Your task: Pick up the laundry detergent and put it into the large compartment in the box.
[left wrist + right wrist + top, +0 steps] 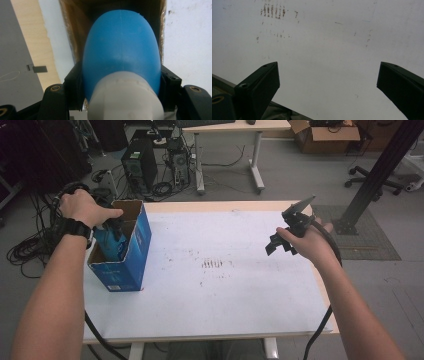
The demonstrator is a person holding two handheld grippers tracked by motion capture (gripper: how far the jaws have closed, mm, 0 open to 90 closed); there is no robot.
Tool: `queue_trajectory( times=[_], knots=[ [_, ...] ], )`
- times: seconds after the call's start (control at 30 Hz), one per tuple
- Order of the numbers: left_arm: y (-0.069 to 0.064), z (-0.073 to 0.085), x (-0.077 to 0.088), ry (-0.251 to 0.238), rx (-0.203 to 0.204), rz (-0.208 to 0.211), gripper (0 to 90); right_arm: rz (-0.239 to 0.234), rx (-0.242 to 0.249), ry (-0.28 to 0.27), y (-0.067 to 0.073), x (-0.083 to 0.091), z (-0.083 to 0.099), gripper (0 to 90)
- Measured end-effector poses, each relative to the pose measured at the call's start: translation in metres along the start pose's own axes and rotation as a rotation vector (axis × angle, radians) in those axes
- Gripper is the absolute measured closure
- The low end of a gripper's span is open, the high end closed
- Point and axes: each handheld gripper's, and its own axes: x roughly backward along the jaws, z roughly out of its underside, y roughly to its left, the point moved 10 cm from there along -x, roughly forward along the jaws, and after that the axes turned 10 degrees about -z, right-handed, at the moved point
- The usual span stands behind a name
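The step in hand looked to be the lowering of a blue, rounded plastic bottle with a white neck (121, 50) into an open-topped blue cardboard box (131, 254) that stood on the left part of the white-covered wooden table (225, 295). The left gripper (114, 227) was clamped on the bottle, one black jaw pressed against each flank just above the white neck, and in the high view the gripper and its blue load sat at the box's mouth, partly below the rim. The left gripper view looked along the bottle into the brown inner walls of the box, so the bottle pointed down into it; whether its far end had yet touched the bottom could not be told. Nothing else could be made out inside the box (the bottle hid most of the interior). The right gripper (328, 75) hung over the right side of the table, well apart from the box, its jaws spread wide with only the bare, faintly stained white sheet between them. By my judgement the placing was nearly done: the next move called for easing the bottle straight down until it rested, keeping clear of the cardboard walls, then parting the jaws and drawing the hand up without dragging the light box along or tipping it.
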Motion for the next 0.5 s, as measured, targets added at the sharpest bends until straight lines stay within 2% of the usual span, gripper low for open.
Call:
queue_trajectory(
  times=[0.37, 0.5],
  knots=[
    [-0.003, 0.001, -0.019, 0.017, -0.005, -0.007, 37.7, -0.001, -0.004, 0.002, -0.004, -0.001, 0.004, 4.6],
    [-0.005, 0.002, -0.025, 0.021, -0.005, 0.004, 37.7, 0.000, -0.013, 0.005, -0.004, -0.002, 0.005, 4.6]
  ],
)
